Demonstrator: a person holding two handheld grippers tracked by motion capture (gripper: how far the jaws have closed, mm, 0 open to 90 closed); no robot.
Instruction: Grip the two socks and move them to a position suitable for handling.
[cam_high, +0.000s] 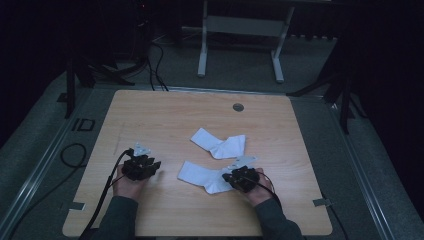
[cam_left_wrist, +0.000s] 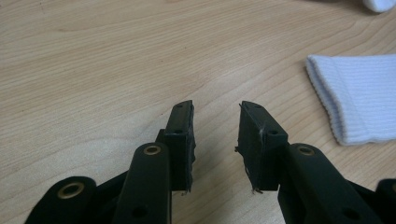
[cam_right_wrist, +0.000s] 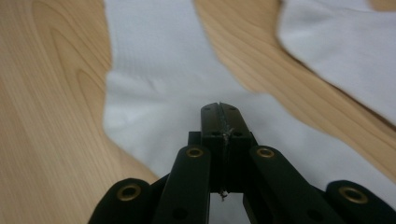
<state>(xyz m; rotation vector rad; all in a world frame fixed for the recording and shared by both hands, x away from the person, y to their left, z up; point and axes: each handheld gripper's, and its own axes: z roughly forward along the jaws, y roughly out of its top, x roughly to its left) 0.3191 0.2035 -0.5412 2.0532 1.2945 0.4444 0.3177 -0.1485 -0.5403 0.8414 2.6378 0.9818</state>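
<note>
Left hand-held gripper (cam_high: 150, 164): held low over bare wood at the table's front left; in the left gripper view its jaws stand apart with nothing between them (cam_left_wrist: 215, 140).
Left hand (cam_high: 127, 186): wrapped round the back of that gripper, a black cable trailing off toward the table's front edge.
Table (cam_high: 165, 107): light wood top with rounded corners and a small round grey cap near the far edge.
Near sock (cam_high: 200, 176): white, flat on the table at front centre, its ribbed cuff toward the left gripper and just beside it in the left gripper view (cam_left_wrist: 359, 98).
Far sock (cam_high: 220, 142): white, bent, lying just behind the near sock and apart from it.
Right hand-held gripper (cam_high: 231, 178): over the right end of the near sock; in the right gripper view its jaws are pressed together (cam_right_wrist: 219, 116) above the white cloth, and I cannot tell whether any cloth is pinched.
Right hand (cam_high: 257, 192): behind that gripper, sleeve reaching the table's front edge.
</note>
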